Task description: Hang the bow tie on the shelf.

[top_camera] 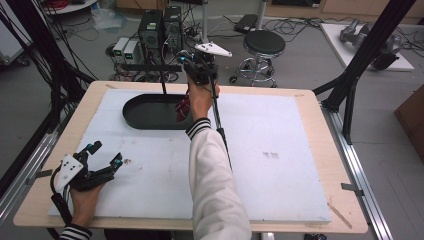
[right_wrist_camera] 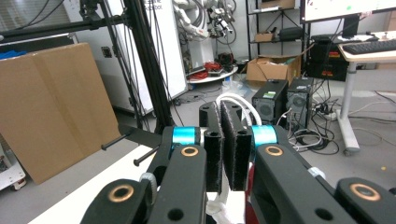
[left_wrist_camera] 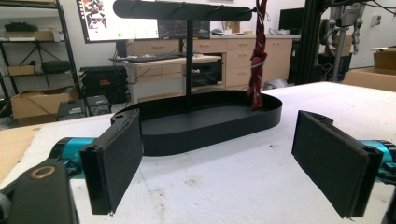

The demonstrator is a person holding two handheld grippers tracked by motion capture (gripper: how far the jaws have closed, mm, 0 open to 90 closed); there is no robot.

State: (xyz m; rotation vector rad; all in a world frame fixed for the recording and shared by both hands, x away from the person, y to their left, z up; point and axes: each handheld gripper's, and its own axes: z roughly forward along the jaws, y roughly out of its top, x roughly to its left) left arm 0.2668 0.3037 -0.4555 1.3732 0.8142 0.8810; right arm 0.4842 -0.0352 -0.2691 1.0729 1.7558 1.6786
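Note:
A black stand has an oval tray [top_camera: 145, 112] [left_wrist_camera: 210, 123], an upright post [left_wrist_camera: 188, 65] and an oval top bar [top_camera: 155, 66] [left_wrist_camera: 182, 10]. A dark red item [top_camera: 183, 107] [left_wrist_camera: 258, 74] with a white cord hangs from the bar's right end, and its lower end sits in the tray. My right gripper [top_camera: 192, 62] [right_wrist_camera: 227, 140] is raised at that end of the bar. Its jaws are shut on the item's white cord loop [right_wrist_camera: 236, 100]. My left gripper [top_camera: 106, 153] [left_wrist_camera: 217, 163] rests open on the board's front left, aimed at the tray, with nothing between its pads [left_wrist_camera: 116, 163].
A white foam board [top_camera: 280, 165] covers the wooden table [top_camera: 320, 115]. Behind the table stand computer towers [top_camera: 160, 30] and a black stool [top_camera: 263, 45] among floor cables. Black frame struts [top_camera: 360, 65] rise at the right edge. The right gripper's cable [top_camera: 222, 135] trails along the sleeve.

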